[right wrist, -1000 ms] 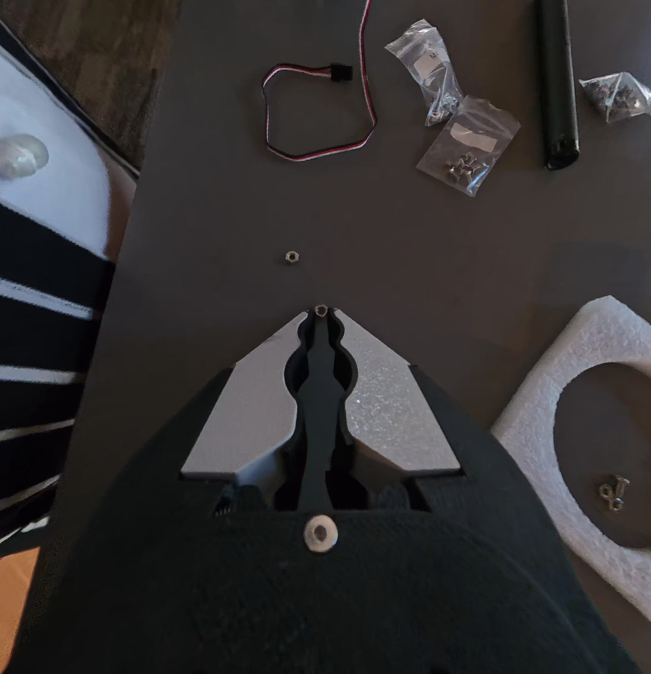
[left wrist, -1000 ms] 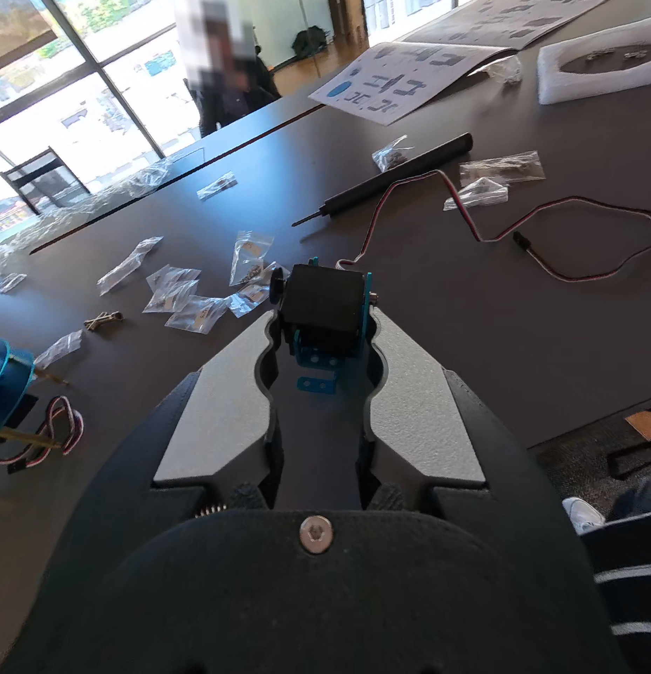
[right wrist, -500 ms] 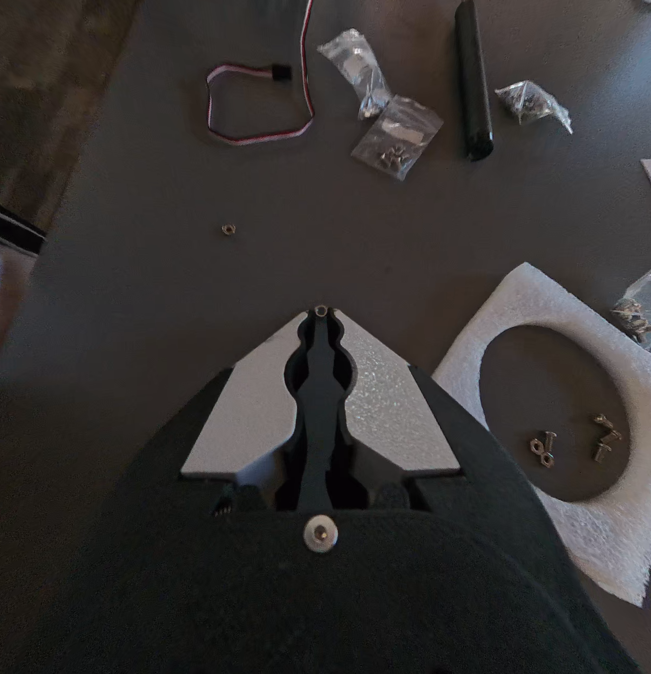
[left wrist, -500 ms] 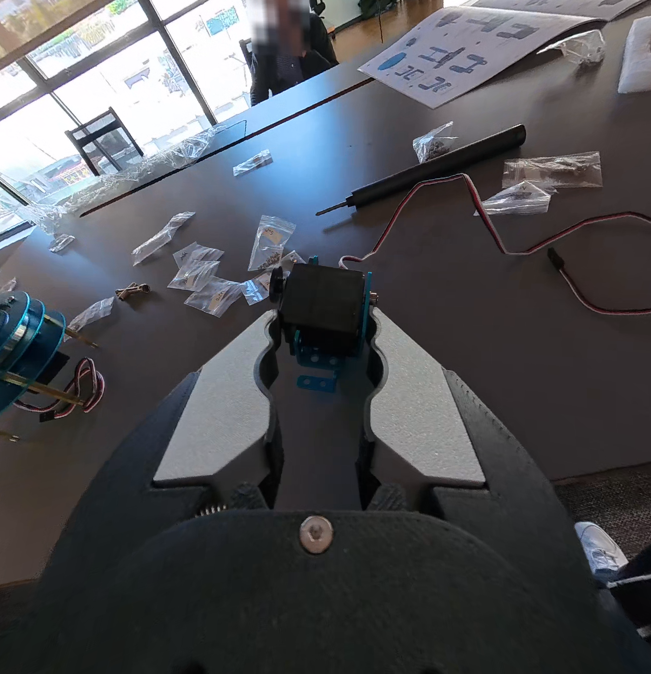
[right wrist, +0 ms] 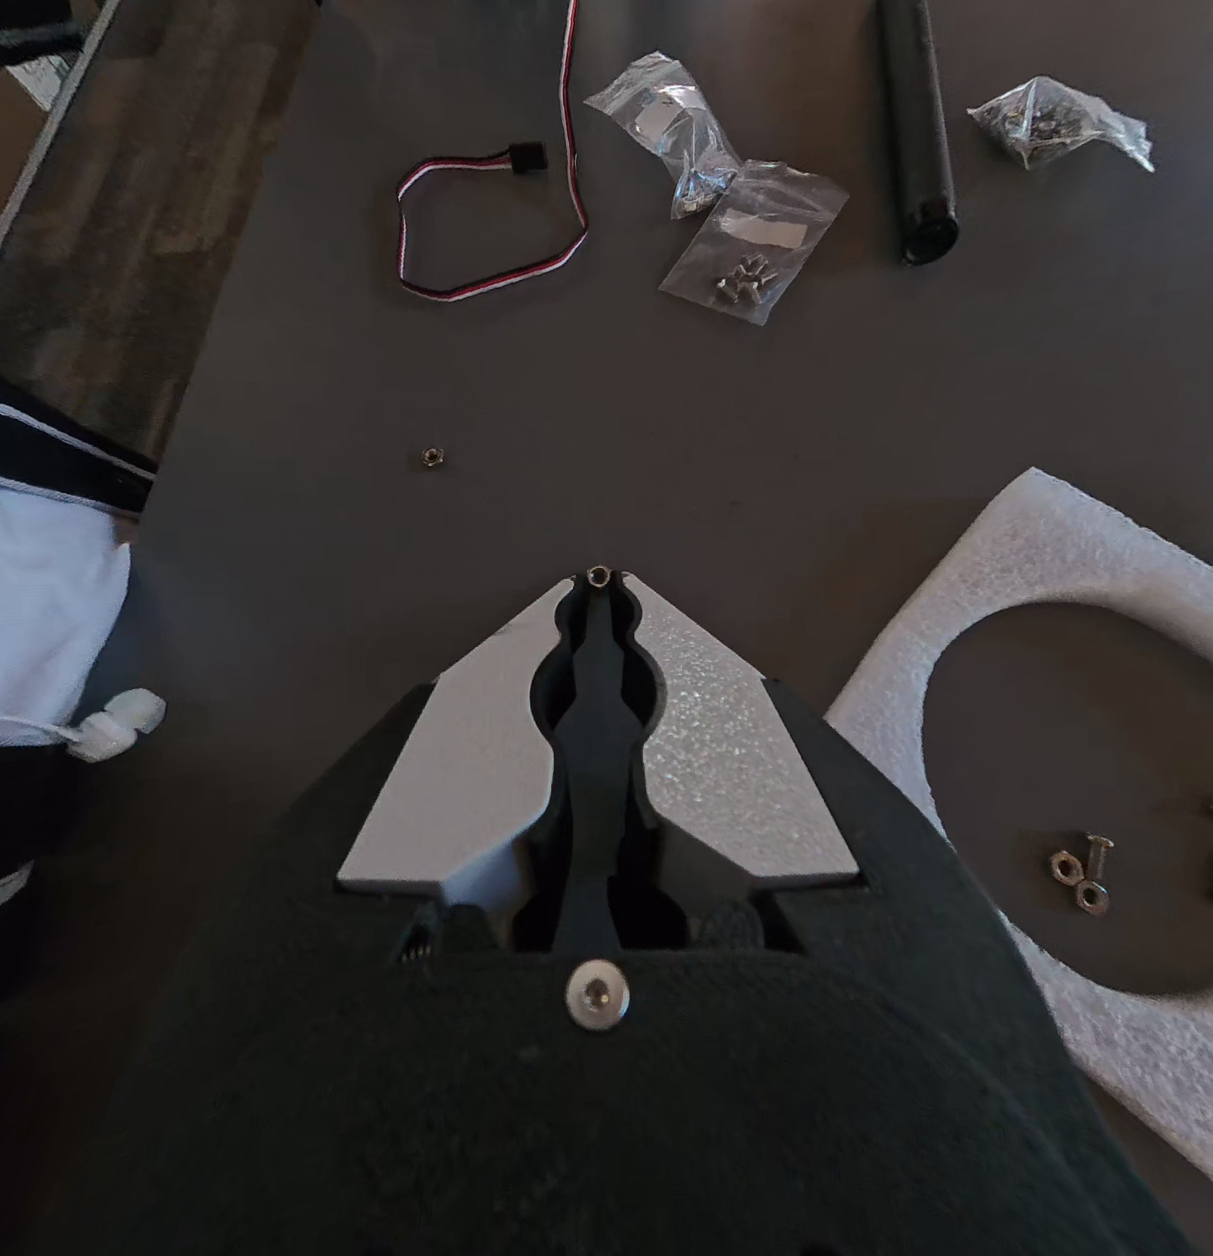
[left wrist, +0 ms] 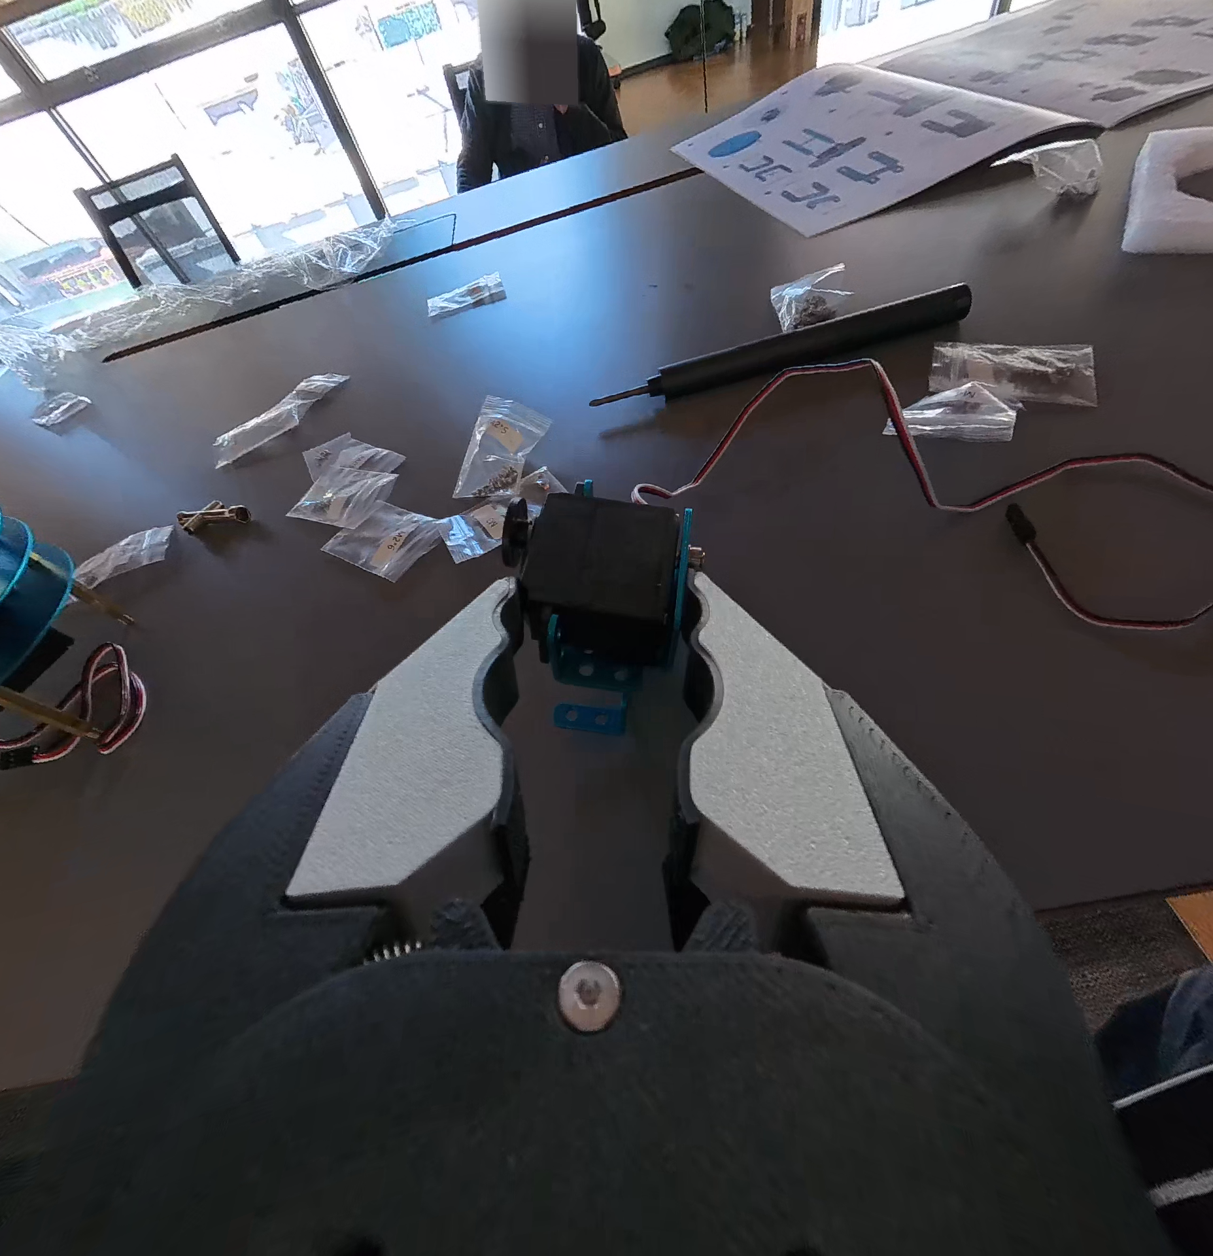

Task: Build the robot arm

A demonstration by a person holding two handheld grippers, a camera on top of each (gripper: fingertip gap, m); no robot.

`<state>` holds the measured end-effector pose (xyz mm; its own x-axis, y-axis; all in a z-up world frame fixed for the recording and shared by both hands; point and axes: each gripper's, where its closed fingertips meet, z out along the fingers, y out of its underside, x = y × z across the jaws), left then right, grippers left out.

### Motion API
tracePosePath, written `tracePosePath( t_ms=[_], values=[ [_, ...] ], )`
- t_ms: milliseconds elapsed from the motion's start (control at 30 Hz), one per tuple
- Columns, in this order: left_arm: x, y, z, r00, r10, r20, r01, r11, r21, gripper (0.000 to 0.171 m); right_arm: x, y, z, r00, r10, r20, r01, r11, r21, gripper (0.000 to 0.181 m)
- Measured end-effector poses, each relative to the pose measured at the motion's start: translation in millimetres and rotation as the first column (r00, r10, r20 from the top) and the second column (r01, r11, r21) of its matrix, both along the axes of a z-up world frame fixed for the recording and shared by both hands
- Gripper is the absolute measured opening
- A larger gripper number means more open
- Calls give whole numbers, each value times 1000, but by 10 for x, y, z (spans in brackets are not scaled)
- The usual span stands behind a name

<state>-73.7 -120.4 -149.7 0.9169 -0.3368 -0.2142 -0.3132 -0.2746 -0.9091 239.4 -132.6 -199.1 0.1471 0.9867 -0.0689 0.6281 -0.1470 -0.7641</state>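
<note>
Left hand-held gripper (left wrist: 602, 591) clamps a black servo (left wrist: 600, 571); only the right hand-held gripper (right wrist: 598, 579) shows a pinched nut (right wrist: 598, 577).

Left wrist cam: low, close over dark table (left wrist: 760, 713), facing windows (left wrist: 182, 102) at 12 o'clock. Right wrist cam: higher, steep down-look. Shared: screwdriver (left wrist: 814, 343) (right wrist: 919, 136), servo cable (left wrist: 929, 489) (right wrist: 495, 224), foam (left wrist: 1174, 204) (right wrist: 984, 564).
</note>
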Motion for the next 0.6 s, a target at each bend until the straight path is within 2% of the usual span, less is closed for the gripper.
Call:
tracePosePath(
  t_ms=[600],
  values=[
    [87, 53, -14, 996, -22, -87, 19, 999, -26, 45, 6, 1, 0, 1000, -2, 3, 2, 1000, 22, 6]
  ],
)
